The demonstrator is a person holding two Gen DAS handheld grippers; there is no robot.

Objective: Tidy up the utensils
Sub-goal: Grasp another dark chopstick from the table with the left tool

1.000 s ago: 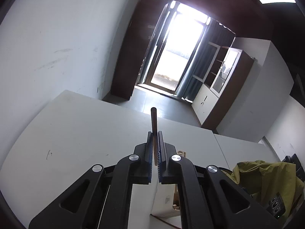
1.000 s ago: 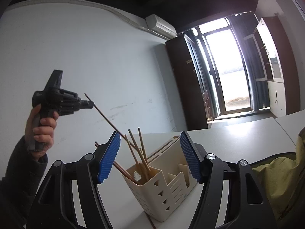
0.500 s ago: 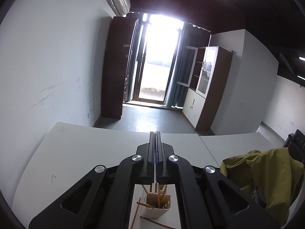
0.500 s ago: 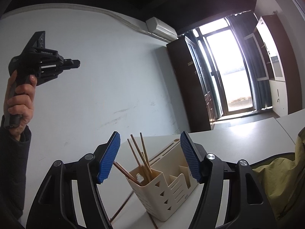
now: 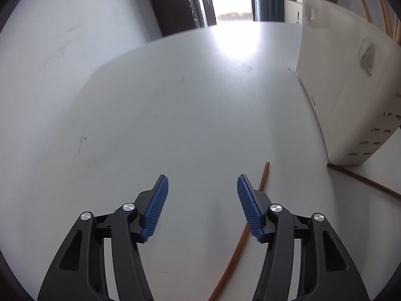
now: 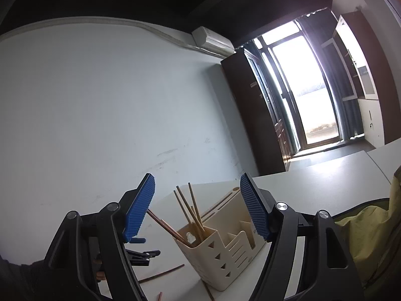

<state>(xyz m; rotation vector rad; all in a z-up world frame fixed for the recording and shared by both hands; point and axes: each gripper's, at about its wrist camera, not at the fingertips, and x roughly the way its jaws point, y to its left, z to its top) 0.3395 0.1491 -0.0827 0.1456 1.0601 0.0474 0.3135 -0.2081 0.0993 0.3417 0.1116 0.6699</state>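
Note:
My left gripper point(image 5: 201, 195) hangs low over the white table point(image 5: 175, 100), its jaws opening with nothing between them. A brown chopstick point(image 5: 250, 220) lies on the table, passing under its right finger. The cream utensil holder point(image 5: 345, 87) stands just to the right, with another chopstick point(image 5: 363, 180) at its base. In the right wrist view my right gripper point(image 6: 198, 205) points level at the holder point(image 6: 220, 250); its empty jaws are opening slightly. Several chopsticks point(image 6: 188, 210) stand in its left compartment. The left gripper point(image 6: 147, 247) shows low at the left, above a loose chopstick point(image 6: 163, 274).
A yellow-green jacket point(image 6: 371, 225) lies on the table to the right of the holder. A white wall point(image 6: 100, 113) runs along the table's left side. A dark cabinet point(image 6: 253, 115) and a bright glass door point(image 6: 305, 95) stand beyond the far edge.
The left gripper let its chopstick go into the holder, rose with jaws shut, then dropped to the table left of the holder and opened. The right gripper stayed put.

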